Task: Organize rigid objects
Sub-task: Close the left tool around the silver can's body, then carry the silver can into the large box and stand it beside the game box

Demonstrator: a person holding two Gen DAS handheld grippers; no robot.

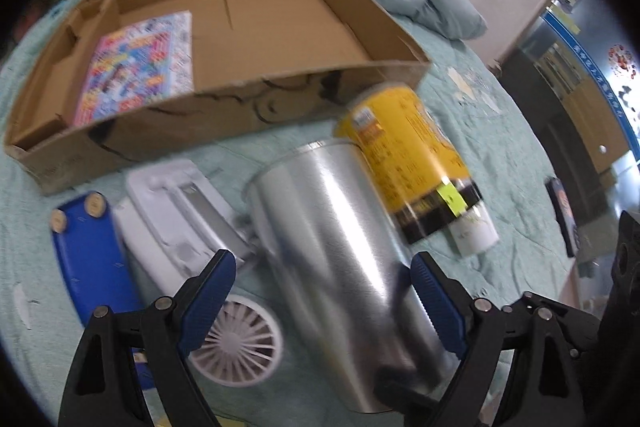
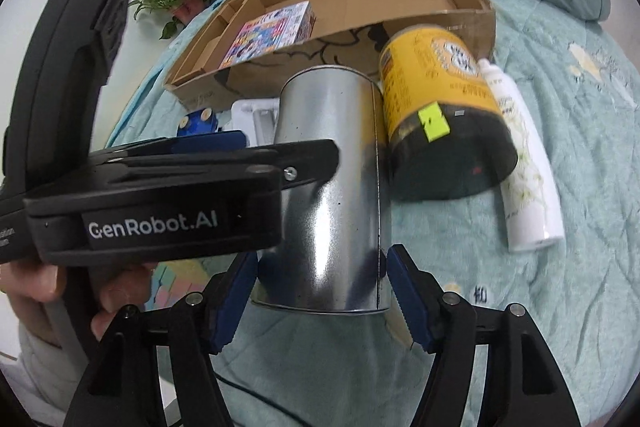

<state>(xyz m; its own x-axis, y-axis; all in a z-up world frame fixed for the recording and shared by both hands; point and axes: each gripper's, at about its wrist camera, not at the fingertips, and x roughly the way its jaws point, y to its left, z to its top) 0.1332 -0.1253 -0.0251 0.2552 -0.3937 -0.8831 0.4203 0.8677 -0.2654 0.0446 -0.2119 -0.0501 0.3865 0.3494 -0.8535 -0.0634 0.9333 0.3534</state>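
A bed (image 2: 580,155) with a teal quilted cover carries everything. The cardboard box (image 1: 256,115) stands at the far side, and 1 colourful puzzle box (image 1: 140,67) lies flat inside it, at its left end. Just in front of the cardboard box, the metal tin (image 2: 336,187) stands on the bed, touching the yellow can (image 2: 436,99) (which lies tilted, beside a white bottle (image 2: 524,163)). The right tongs (image 2: 320,291) grip the metal tin near its base, 1 pad on each side. The left tongs (image 1: 320,295) stand wide open around the same tin, pads apart from it.
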